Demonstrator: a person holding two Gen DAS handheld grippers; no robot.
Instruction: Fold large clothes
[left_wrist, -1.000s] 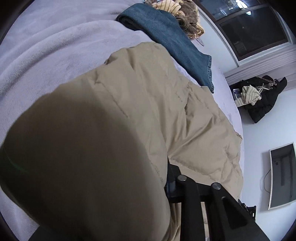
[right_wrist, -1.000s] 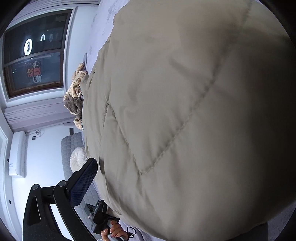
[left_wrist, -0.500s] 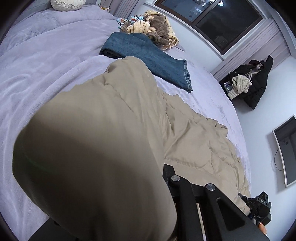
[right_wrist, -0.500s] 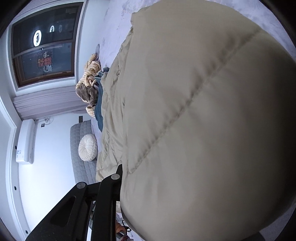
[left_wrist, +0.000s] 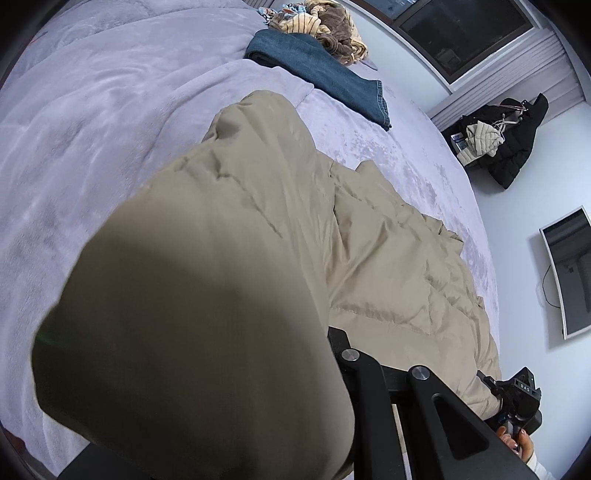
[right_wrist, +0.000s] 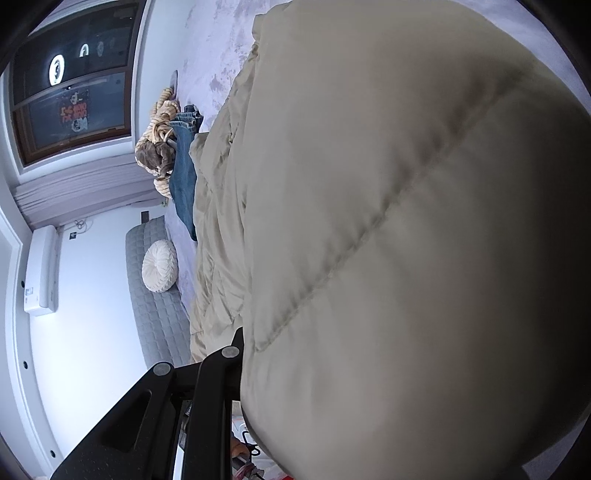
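My left tool (left_wrist: 332, 354) is clamped on a fold of the beige quilted coat (left_wrist: 388, 266), which bulges close over the lens (hiding the pads). The rest of the coat sprawls along the bed (left_wrist: 92, 140). Folded jeans (left_wrist: 325, 74) lie near the bed's far edge, touching a heap of clothes (left_wrist: 325, 29).

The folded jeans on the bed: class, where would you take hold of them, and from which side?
Grip the jeans at the hem end, coming in over the bare blanket. That end lies flat and free; the other end lies against the clothes heap.
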